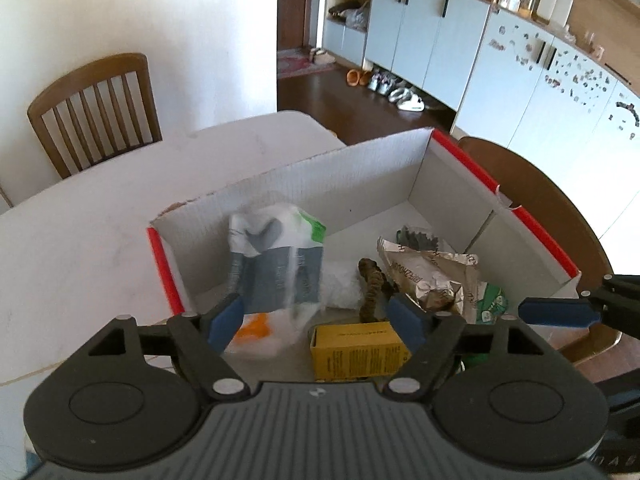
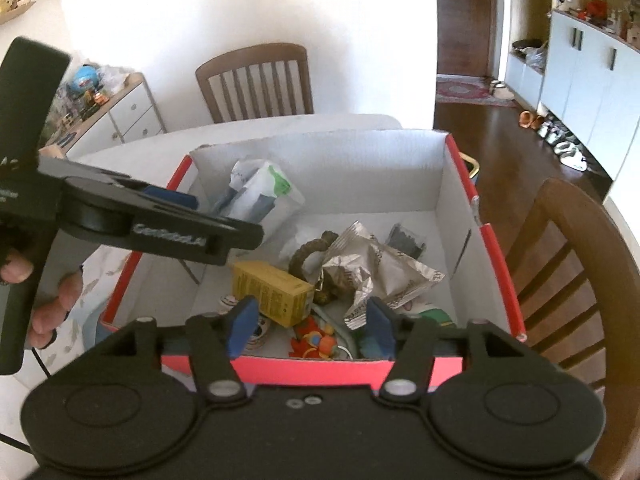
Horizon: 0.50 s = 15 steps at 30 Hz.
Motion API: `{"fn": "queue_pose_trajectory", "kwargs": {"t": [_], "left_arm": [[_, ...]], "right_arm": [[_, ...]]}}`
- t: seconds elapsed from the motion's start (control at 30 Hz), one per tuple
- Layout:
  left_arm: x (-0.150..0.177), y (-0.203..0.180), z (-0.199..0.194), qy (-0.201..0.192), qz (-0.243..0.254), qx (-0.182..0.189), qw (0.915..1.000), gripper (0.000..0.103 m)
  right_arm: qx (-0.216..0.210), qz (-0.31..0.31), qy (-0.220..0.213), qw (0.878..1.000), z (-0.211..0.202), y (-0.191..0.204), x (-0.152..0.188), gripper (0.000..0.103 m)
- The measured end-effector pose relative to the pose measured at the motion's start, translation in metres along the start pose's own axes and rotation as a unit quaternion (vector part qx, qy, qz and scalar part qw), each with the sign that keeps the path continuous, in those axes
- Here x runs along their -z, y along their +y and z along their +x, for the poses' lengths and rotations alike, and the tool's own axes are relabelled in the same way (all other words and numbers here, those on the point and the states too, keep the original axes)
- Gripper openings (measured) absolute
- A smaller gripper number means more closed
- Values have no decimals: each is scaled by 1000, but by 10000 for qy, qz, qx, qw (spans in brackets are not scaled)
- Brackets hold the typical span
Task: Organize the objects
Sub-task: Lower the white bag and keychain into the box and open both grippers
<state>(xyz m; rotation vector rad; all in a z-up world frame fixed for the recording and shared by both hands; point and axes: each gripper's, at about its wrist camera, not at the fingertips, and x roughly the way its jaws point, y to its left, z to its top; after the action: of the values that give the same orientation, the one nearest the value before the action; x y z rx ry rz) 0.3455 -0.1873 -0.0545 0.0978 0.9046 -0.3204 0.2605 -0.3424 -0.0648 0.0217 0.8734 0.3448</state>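
Both tools point steeply down into a red-edged cardboard box (image 2: pixel 486 240) that sits on the white worktop (image 1: pixel 80 220). The left tool (image 1: pixel 318 316) hangs over the box's left part with its blue pads spread wide and nothing pinched between them; seen from the right wrist, a hand (image 2: pixel 44 292) grips its black handle, only a few fingers showing at the picture's left edge. The right tool (image 2: pixel 312 322) hovers above the near red wall, its pads apart and empty. Beyond the left tool's pads a white pouch (image 1: pixel 276 256) with a grey and green print appears smeared by blur, tilted against the box's far-left corner; whether it rests there or is in mid-air is hard to tell. On the box floor lie a yellow carton (image 2: pixel 272 292), a crumpled silver wrapper (image 2: pixel 380 276) partly over a brown looped cord (image 2: pixel 310 254), and a small dark packet (image 2: pixel 408 240) near the right wall. At the near wall an orange toy (image 2: pixel 316 340) and a green-printed packet are largely hidden behind the right tool's fingers. Wooden chairs (image 2: pixel 256 80) stand at the worktop's far and right sides.
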Motion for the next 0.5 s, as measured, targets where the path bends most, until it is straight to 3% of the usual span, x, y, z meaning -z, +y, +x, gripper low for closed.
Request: {"fn": "queue_pose_trajectory", "kwargs": {"t": [0.3,0.43,0.5], "left_arm": [[16,8,-46,-379,-8,161,9991,92],[26,14,-70,-549,-3,248,9982,92],[31,17,-81,-602,-2,260,9978,92]], "right_arm": [[92,193,-305,9993,-28,20,2,67],[123,258,-452,9986,-40,32,4,68],[117,321,-541,9979,-46,36,6,74]]}}
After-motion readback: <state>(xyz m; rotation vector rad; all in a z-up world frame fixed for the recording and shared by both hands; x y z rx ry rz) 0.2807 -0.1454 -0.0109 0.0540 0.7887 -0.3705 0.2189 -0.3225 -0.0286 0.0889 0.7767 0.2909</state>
